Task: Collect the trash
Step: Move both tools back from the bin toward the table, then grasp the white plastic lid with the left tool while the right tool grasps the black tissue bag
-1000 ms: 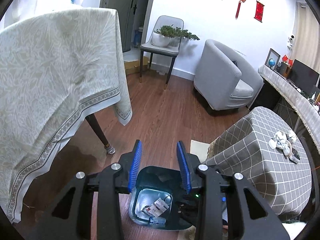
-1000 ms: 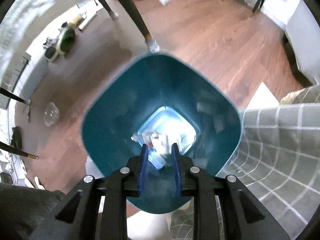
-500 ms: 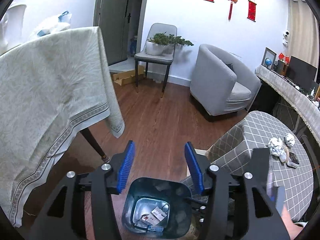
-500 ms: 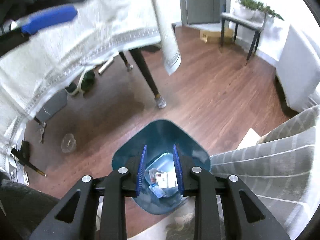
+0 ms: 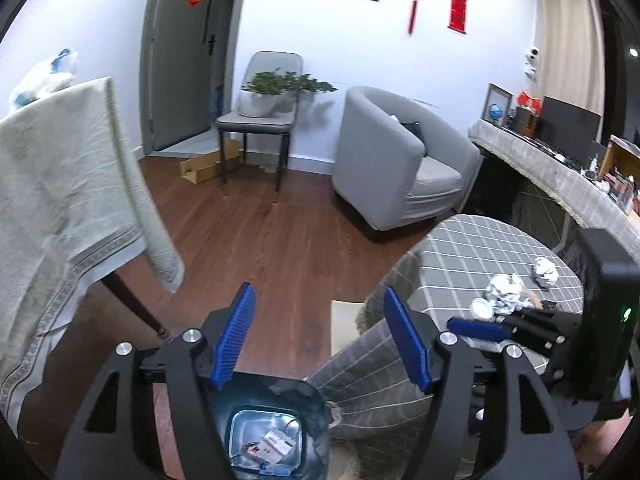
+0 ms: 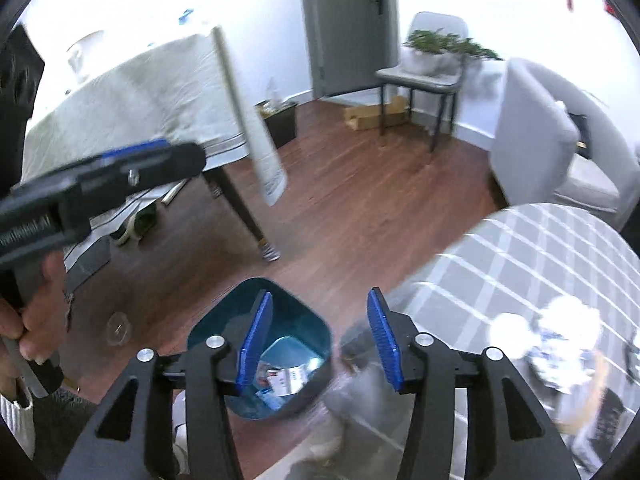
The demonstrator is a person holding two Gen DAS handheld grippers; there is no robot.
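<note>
Both my grippers, left (image 5: 316, 338) and right (image 6: 316, 338), are lifting away from the bin (image 6: 260, 356), jaws released, nearing the table's (image 5: 480, 248) crumpled paper (image 5: 506, 294).

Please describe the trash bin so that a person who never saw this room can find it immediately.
Start from the low table with the grey checked cloth. On the wooden floor beside its draped corner stands the trash bin, directly below both open grippers. It is the only dark teal, square-mouthed container with rounded corners, and paper scraps lie at its bottom.
</note>
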